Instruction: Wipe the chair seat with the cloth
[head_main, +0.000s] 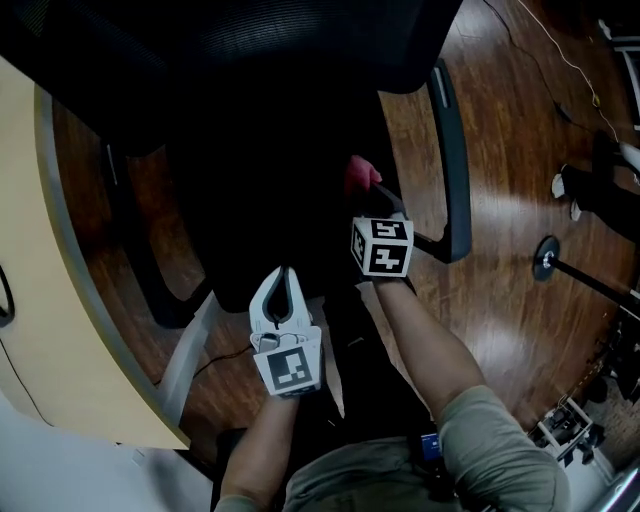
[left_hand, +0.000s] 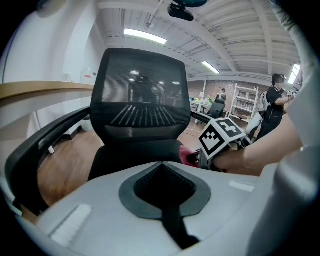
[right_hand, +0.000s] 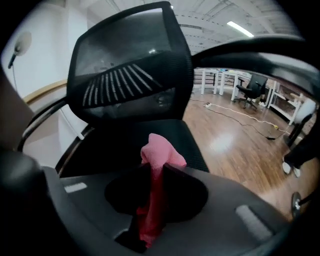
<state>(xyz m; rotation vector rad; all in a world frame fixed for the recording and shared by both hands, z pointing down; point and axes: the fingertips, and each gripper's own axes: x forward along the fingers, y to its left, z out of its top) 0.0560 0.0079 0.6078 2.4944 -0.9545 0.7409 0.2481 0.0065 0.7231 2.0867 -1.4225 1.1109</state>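
Right claw (right_hand: 157, 169) is clamped on a pink cloth (right_hand: 159, 152). The cloth's bunched end pokes out past the tips, over the front right part of the black chair seat (right_hand: 100, 145). Whether the cloth touches the seat I cannot tell. Left claw (left_hand: 162, 166) has its jaws together and empty, at the seat's front edge. Behind the seat rises the mesh backrest (right_hand: 130, 70). An armrest (head_main: 458, 150) runs along the seat's right side, wood floor (head_main: 520, 180) lies beyond it, and a pale tabletop (head_main: 60, 300) stands left of the seat.

Left tongs (left_hand: 162, 164) meet tip to tip facing the chair (left_hand: 137, 107), pink cloth (left_hand: 186, 156) beyond.
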